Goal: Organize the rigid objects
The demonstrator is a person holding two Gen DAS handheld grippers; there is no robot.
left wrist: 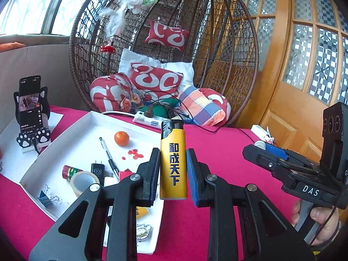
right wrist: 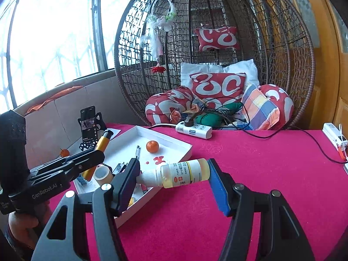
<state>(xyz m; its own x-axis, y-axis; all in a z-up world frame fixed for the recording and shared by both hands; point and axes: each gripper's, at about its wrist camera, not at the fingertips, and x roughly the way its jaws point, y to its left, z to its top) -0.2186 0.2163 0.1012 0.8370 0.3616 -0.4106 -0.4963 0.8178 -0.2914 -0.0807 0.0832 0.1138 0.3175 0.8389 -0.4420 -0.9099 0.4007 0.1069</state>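
My left gripper (left wrist: 173,171) is shut on a yellow lighter (left wrist: 173,163) with a black top, held upright above the near right corner of the white tray (left wrist: 71,121). The lighter also shows in the right wrist view (right wrist: 99,150). My right gripper (right wrist: 174,178) is shut on a small white bottle (right wrist: 180,173) with yellowish liquid, held sideways by cap and base above the red cloth beside the tray (right wrist: 174,141). The right gripper shows in the left wrist view (left wrist: 271,154) to the right.
In the tray lie an orange (left wrist: 121,138), a pen (left wrist: 108,155), red bits (left wrist: 134,153), a charger plug (left wrist: 97,170), a tape roll (left wrist: 83,182), a red tube (left wrist: 70,171), binder clips (left wrist: 46,198). A phone on a stand (left wrist: 30,108), a power strip (right wrist: 193,129) and a wicker chair (right wrist: 217,54) stand behind.
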